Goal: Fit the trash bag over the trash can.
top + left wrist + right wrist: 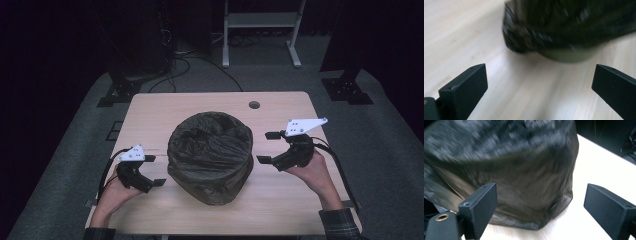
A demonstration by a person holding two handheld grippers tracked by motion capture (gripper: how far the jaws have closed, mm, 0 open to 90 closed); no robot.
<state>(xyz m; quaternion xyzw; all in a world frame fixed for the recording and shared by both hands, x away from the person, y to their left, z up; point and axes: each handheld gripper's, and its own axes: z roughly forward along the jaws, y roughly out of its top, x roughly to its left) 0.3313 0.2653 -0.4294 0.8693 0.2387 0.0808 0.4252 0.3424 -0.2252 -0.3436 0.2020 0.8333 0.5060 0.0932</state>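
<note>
While your two hands flank it, the desk (pixel 280 200) carries one big thing: a round bin (pixel 210 157) lined with a dark, crinkled plastic bag (pixel 210 137) that drapes over its rim and down its wall. The bin stands upright at the middle of the desk, a little nearer your edge than the far one. In the left gripper view an olive-green strip of the bin's wall shows below the bag's hem, where it meets the wood.

Your right gripper (pixel 270 147) hangs just beside the bin's right side, its fingers pointing toward the bag and spread wide apart with nothing between them; the pads do not touch the plastic. In the right gripper view (pixel 540 210) the bagged wall stands close ahead of the gap.

Your left gripper (pixel 154 170) sits near the bin's left side, low over the desk, fingers likewise spread wide and holding nothing. In the left gripper view (pixel 539 90) bare wood lies between the fingers, and the bag's hem is ahead, clear of both, blurred.

Near the desk's far edge there is a small round hole (pixel 254 105), well apart from the bin.
</note>
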